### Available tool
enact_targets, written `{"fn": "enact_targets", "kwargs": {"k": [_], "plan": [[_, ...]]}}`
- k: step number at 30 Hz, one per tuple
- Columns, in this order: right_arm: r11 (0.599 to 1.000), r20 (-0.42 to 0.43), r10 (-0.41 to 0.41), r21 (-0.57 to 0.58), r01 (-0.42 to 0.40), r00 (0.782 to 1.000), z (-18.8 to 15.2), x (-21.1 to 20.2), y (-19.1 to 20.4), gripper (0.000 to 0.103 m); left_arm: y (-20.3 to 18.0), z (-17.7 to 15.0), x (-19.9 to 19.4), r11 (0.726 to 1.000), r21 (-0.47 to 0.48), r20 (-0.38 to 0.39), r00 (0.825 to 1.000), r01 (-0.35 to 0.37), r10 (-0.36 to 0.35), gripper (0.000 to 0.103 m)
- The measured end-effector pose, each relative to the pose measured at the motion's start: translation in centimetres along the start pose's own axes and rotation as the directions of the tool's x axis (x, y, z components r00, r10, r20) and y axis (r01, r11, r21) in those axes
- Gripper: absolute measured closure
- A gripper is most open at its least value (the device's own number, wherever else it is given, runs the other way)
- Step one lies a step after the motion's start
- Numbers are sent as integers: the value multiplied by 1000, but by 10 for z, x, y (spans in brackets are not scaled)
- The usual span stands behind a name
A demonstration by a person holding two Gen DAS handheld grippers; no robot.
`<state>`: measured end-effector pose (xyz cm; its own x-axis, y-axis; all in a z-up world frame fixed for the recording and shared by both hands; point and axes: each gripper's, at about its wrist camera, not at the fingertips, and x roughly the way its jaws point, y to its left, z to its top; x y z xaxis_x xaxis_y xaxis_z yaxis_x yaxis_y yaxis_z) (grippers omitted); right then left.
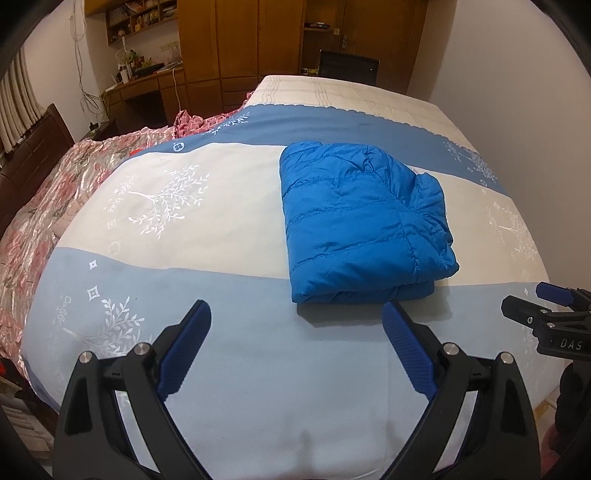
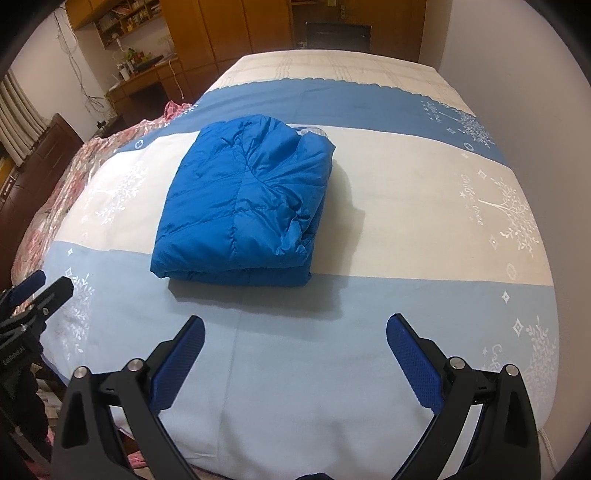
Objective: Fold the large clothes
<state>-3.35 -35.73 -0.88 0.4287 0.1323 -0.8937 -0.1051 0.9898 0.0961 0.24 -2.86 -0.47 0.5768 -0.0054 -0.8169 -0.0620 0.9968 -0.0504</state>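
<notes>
The folded blue jacket (image 1: 364,221) lies on the bed (image 1: 229,354), its long axis running away from both tongs. Left tongs (image 1: 295,325) and right tongs (image 2: 295,336) hang released, empty, just short of the jacket's near edge, about equally near.

1. We see only part of the right claw (image 1: 554,302) at the left wrist view's right edge; its fingers' spread cannot be told there.
2. The left claw (image 2: 40,286) is likewise cut by the right wrist view's left edge.
3. The blue jacket (image 2: 243,206) hides its own inner layers.
4. The shelf items (image 1: 144,16) are too small to identify.
</notes>
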Motion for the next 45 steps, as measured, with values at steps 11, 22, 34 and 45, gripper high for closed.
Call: {"fn": "enact_targets", "kwargs": {"k": [11, 22, 34, 45], "plan": [[1000, 0, 0, 0, 0, 1000, 0, 0, 0, 4, -1, -3, 1, 1000, -1, 3, 1000, -3, 3, 10], [1000, -2, 0, -9, 0, 1000, 0, 0, -1, 4, -2, -4, -1, 1000, 3, 0, 1000, 5, -5, 10], [1000, -4, -1, -12, 1, 1000, 1, -1, -2, 4, 1, -1, -2, 1000, 8, 0, 1000, 17, -17, 10], [1000, -7, 1, -15, -1, 1000, 2, 0, -2, 4, 3, 0, -4, 1000, 22, 3, 1000, 19, -19, 10]]}}
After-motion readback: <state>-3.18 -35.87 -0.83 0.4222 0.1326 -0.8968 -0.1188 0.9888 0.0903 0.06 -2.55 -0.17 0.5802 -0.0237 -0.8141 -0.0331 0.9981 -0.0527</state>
